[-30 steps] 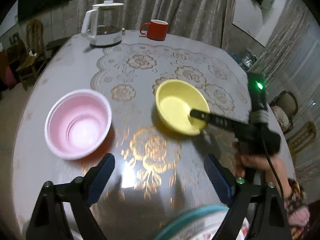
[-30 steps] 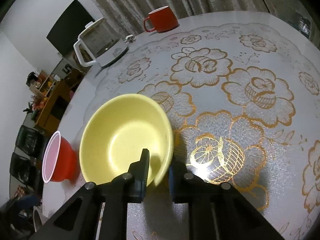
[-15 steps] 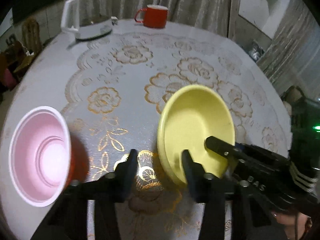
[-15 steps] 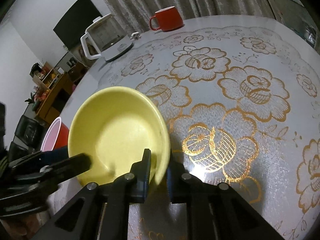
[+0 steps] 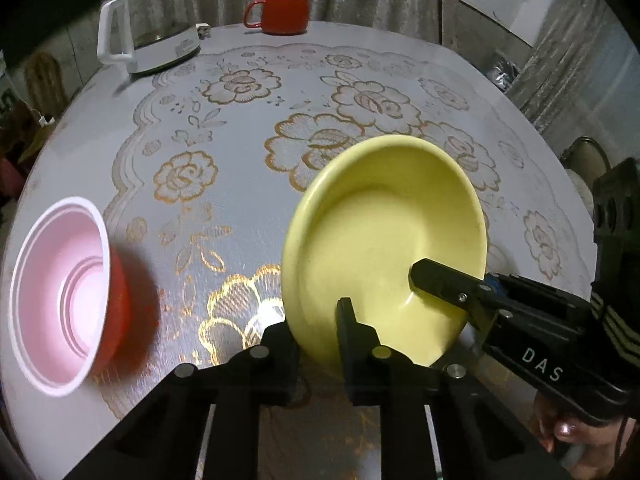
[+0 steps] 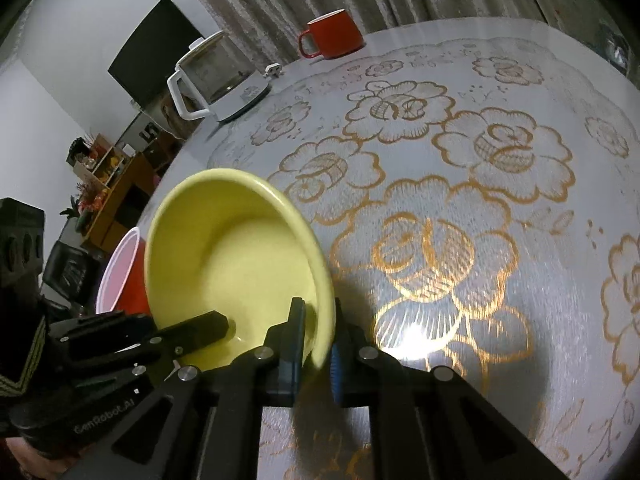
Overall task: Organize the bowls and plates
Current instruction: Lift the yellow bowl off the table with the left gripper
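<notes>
A yellow bowl [image 5: 384, 232] is tilted above the table, held by both grippers. My left gripper [image 5: 316, 336] is shut on its near-left rim. My right gripper [image 6: 316, 332] is shut on its right rim and enters the left wrist view from the right [image 5: 452, 288]. The bowl also shows in the right wrist view [image 6: 236, 256]. A red bowl with a pale pink inside [image 5: 60, 300] stands on the table to the left, and shows behind the yellow bowl in the right wrist view [image 6: 124, 272].
A round table with a gold-flowered lace cloth [image 5: 248, 84] holds a glass kettle on a white base [image 5: 152, 24] and a red mug [image 5: 284, 12] at the far edge. Curtains hang behind. A chair [image 5: 584, 156] stands to the right.
My left gripper has moved in and closed on the yellow bowl's rim. The bowl has tilted up further, with my right gripper still clamped on it.
</notes>
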`<action>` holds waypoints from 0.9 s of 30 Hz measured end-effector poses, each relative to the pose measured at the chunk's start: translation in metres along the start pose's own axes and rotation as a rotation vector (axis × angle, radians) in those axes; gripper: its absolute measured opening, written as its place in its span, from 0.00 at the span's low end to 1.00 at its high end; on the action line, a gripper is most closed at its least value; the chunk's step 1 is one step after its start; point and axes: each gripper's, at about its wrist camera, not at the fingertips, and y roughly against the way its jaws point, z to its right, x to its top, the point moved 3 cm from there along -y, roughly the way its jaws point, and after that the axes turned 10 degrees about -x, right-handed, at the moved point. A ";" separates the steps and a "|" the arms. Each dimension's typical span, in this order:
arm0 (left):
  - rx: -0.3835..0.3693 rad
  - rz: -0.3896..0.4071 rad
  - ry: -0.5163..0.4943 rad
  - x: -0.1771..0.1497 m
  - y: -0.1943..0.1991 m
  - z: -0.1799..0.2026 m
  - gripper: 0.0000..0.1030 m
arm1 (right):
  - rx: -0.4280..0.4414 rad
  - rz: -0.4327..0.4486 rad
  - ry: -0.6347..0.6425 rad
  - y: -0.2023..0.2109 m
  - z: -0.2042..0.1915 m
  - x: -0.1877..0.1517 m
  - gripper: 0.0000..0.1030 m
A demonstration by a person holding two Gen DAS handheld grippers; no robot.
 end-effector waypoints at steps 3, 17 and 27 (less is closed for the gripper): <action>-0.018 0.001 -0.015 -0.009 0.008 0.008 0.17 | -0.009 0.010 0.016 0.009 -0.002 -0.006 0.09; -0.071 0.063 -0.082 -0.043 0.060 0.038 0.17 | -0.038 0.058 0.014 0.073 -0.014 -0.037 0.09; -0.081 0.114 -0.100 -0.082 0.098 0.040 0.17 | -0.032 0.105 0.006 0.116 -0.037 -0.070 0.09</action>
